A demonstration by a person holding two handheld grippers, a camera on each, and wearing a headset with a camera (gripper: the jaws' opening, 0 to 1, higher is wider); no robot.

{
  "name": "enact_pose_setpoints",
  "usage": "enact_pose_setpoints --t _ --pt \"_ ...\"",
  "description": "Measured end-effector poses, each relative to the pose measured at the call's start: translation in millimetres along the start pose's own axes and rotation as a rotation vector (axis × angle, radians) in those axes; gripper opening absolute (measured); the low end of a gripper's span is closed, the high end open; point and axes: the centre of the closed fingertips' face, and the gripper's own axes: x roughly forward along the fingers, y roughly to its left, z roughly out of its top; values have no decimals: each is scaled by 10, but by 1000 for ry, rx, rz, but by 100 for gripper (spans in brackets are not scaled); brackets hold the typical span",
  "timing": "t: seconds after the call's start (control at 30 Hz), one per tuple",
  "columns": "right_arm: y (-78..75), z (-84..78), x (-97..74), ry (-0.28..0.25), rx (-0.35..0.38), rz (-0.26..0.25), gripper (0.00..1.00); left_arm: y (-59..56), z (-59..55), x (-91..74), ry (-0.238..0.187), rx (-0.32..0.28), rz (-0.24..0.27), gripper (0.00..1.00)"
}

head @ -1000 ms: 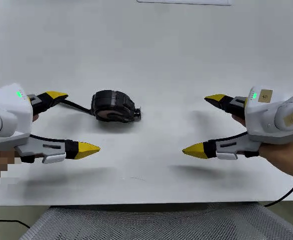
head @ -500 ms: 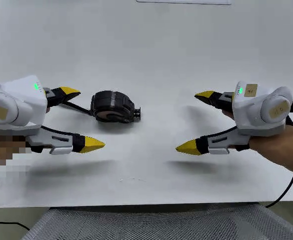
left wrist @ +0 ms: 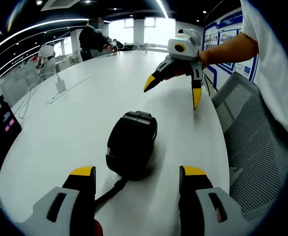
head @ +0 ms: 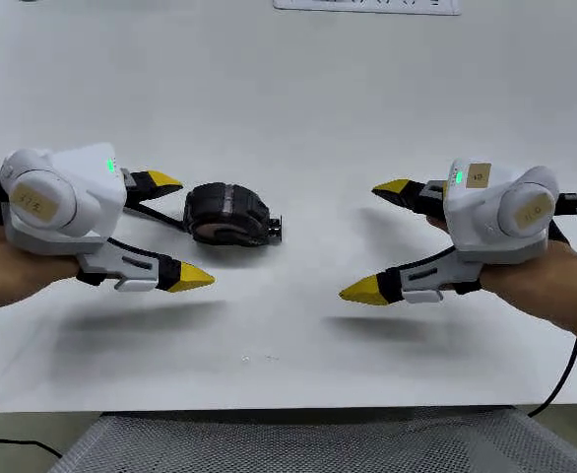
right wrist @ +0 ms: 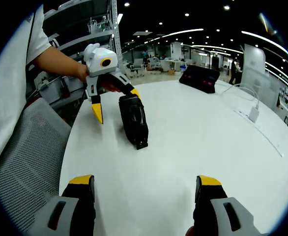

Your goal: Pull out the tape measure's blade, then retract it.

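Your left claw (head: 189, 230) is spread wide and has hold of nothing. Its two yellow tips stand on either side of the rear end of the tape measure (head: 227, 214), and I cannot tell whether either tip touches the case. From the left gripper view the black case (left wrist: 131, 142) lies just ahead of the jaws, centred between them, resting on the table (head: 288, 99). A black strap (head: 156, 212) runs from the back of the case towards your left hand, passing beside the far jaw.

The tape measure lies on its side, left of the table's middle. The blade's end tab (head: 274, 229) sits at the mouth of the case, on the side that faces your right hand.

Your right claw (head: 362, 239) is also wide open and holds nothing. It hangs above the table well apart from the tape measure, with its tips pointing towards it. In the right gripper view the case (right wrist: 134, 118) lies far ahead of the jaws, with your left claw at its far end.

A small green light shows on top of each claw's white body. A black cable (head: 564, 374) trails off the table's right edge.
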Motion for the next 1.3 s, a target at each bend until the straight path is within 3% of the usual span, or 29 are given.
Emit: enact_pose_setpoints --t 0.7,1.3 --pt "-3 35 84 -6 -3 19 80 42 -2 205 24 27 -65 46" --pt "-4 35 124 -12 0 25 78 93 37 258 25 50 -71 30"
